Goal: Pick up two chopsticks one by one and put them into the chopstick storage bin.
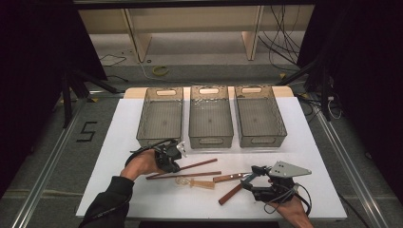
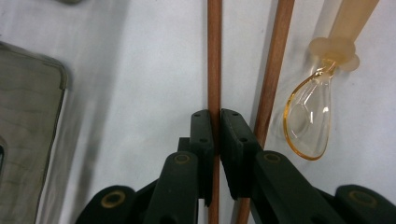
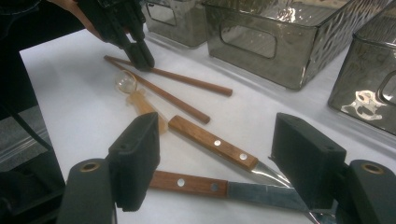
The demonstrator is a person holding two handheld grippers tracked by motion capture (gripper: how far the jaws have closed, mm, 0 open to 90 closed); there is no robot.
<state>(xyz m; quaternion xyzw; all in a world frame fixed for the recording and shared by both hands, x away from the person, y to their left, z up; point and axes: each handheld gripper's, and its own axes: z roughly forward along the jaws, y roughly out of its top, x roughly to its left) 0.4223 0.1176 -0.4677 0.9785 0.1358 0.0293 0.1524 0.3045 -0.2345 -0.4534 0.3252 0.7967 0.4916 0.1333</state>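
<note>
The left gripper [image 1: 172,160] is clamped on a slim reddish-brown wooden chopstick [image 2: 214,56], its two black jaws pinched tight against the stick's sides near one end, as the left gripper view shows. That chopstick lies flat on the white surface [image 1: 119,123], in front of the left-hand and middle trays, its long axis running from the gripper away to the right and slightly toward the far edge. A second wooden chopstick [image 1: 185,175] lies just beside it on the near side, the two spreading apart toward the right. Just beside the second stick rests a clear amber plastic spoon [image 1: 194,182], bowl to the left and handle to the right.

The right gripper [image 1: 250,179] stands wide apart near the front edge of the surface, right of centre, grasping nothing; in the right gripper view its jaws straddle two knives, a wooden-handled knife with two rivets [image 3: 212,142] and a second wooden-handled knife [image 3: 189,183] nearer the camera, without touching either. The knives' handles point left toward the spoon.

Three translucent grey plastic trays [image 1: 211,117] sit side by side along the far edge, long sides running front to back.
</note>
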